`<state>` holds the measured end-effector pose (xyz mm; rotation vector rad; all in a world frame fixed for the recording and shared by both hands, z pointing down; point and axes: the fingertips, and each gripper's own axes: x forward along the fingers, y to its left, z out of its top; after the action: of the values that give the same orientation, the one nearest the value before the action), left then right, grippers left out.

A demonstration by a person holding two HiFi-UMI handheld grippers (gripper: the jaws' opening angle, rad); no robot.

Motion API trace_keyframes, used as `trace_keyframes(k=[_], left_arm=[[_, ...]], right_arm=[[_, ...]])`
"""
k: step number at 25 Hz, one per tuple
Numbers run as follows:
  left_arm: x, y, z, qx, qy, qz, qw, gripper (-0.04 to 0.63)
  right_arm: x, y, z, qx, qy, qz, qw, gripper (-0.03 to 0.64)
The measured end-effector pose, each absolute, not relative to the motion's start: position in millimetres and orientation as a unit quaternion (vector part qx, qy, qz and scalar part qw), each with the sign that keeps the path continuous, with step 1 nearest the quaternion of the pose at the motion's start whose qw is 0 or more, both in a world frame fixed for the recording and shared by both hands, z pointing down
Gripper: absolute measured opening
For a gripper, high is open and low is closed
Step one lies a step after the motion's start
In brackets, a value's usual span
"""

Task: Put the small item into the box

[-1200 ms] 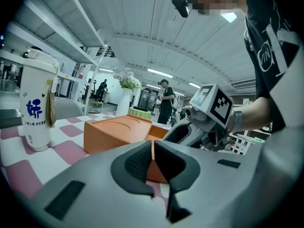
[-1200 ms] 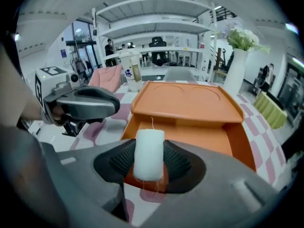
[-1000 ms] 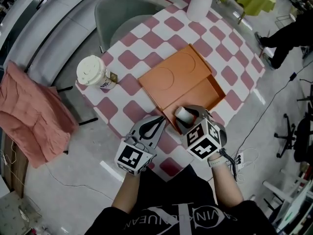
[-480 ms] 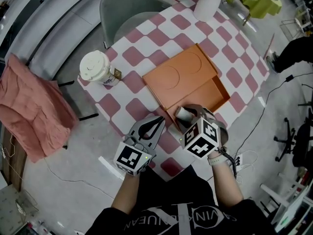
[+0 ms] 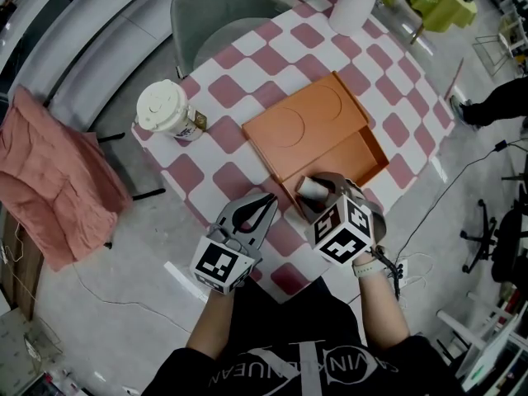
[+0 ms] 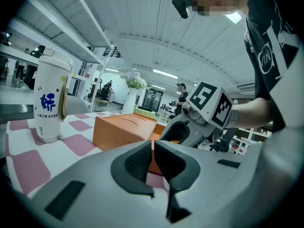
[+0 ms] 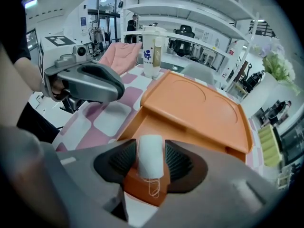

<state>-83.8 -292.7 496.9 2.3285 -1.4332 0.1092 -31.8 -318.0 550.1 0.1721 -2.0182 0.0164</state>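
Observation:
The orange box (image 5: 363, 151) lies open on the pink-and-white checked table (image 5: 239, 110), its lid (image 5: 301, 126) slid toward the far left, its open tray nearest me. My right gripper (image 5: 315, 191) is shut on a small white roll of thread (image 7: 150, 156), held over the tray's near corner (image 7: 142, 127); a loose loop of thread hangs below it. My left gripper (image 5: 262, 207) hovers just left of the box with its jaws shut and nothing between them; in the left gripper view (image 6: 153, 161) the box (image 6: 124, 129) sits straight ahead.
A white lidded paper cup (image 5: 165, 110) stands near the table's left corner. A white vase (image 5: 353, 7) is at the far corner. A grey chair (image 5: 219, 15) stands behind the table, a pink cloth (image 5: 49, 180) hangs at left. Cables cross the floor at right.
Both grippers have held nearly still over the last second, the right one staying shut on the white roll over the tray; only the camera view has shifted a little.

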Motion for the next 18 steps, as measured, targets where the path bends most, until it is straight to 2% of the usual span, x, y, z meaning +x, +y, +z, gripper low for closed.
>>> trace_keyframes(k=[10, 18], left_arm=[[-82, -291, 493, 0.838, -0.507, 0.037, 0.198, 0.021], [-74, -288, 487, 0.848, -0.493, 0.039, 0.191, 0.021]], right_arm=[[-29, -319, 537, 0.091, -0.854, 0.007, 0.512, 0.183], [-21, -318, 521, 0.13, -0.871, 0.038, 0.472, 0.183]])
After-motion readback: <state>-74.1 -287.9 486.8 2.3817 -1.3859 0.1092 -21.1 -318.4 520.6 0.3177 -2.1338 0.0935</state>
